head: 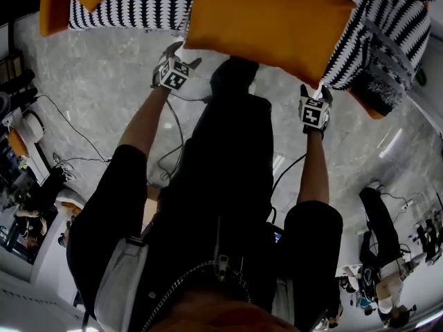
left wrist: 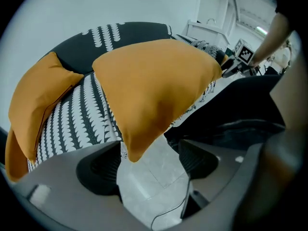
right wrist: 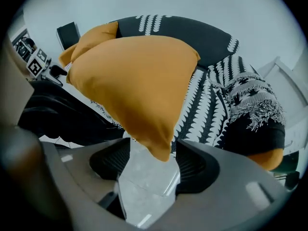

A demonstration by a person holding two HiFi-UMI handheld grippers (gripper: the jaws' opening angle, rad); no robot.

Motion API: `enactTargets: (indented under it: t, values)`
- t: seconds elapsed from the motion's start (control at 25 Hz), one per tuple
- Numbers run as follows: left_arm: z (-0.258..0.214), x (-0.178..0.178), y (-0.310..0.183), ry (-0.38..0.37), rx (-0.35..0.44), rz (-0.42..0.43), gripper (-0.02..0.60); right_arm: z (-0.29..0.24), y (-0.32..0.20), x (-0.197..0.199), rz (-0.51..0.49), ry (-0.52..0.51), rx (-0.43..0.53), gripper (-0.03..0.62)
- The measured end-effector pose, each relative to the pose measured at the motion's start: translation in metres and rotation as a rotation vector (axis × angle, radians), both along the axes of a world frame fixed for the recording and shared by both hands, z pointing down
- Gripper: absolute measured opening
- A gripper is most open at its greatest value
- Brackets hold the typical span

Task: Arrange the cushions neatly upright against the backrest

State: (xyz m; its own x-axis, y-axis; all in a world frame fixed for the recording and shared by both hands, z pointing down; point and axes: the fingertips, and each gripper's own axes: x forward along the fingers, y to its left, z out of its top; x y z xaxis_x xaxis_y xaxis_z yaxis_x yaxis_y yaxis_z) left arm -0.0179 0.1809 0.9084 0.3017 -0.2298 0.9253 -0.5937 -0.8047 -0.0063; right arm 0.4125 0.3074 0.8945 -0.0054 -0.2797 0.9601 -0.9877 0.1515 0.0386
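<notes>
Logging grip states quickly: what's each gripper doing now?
Left gripper: open, corner of the orange cushion between its jaws, unclamped.
Right gripper: open, another corner of it between its jaws.

Even, bright indoor light — fisheye-warped edges, dark vignette, blurred near jaws

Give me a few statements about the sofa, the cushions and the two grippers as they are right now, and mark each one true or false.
1. The left gripper and the right gripper both have their jaws open. True.
2. The large cushion nearest the grippers is blue. False: it is orange.
3. A corner of that cushion hangs between the left gripper's jaws. True; the pads do not press on it.
4. The sofa cover is plain white. False: it has a black-and-white pattern.
5. A second orange cushion lies further left on the sofa. True.
</notes>
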Motion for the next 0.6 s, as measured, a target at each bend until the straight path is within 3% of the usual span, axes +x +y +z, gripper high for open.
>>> enactTargets:
  t: [0.16, 0.32, 0.48, 0.56, 0.6]
  values:
    - [0.016, 0.015, -0.007, 0.001, -0.029, -0.020, 0.375, 0.017, -0.004, 0.029, -0.009, 0.046, -0.029, 0.264]
    - [0.019, 0.008, -0.011, -0.012, -0.034, -0.020, 0.343, 0.020, -0.001, 0.024, -0.006, 0.074, -0.056, 0.228]
    - [0.017, -0.001, -0.017, -0.043, 0.026, -0.031, 0.191, 0.015, -0.002, 0.019, 0.006, 0.124, -0.055, 0.117]
    - [0.014, -0.001, -0.025, -0.050, 0.058, -0.037, 0.085, 0.012, -0.005, 0.019, 0.002, 0.137, -0.058, 0.089]
    - [0.012, 0.000, -0.028, -0.041, 0.063, -0.036, 0.069, 0.010, -0.007, 0.019, 0.009, 0.138, -0.059, 0.080]
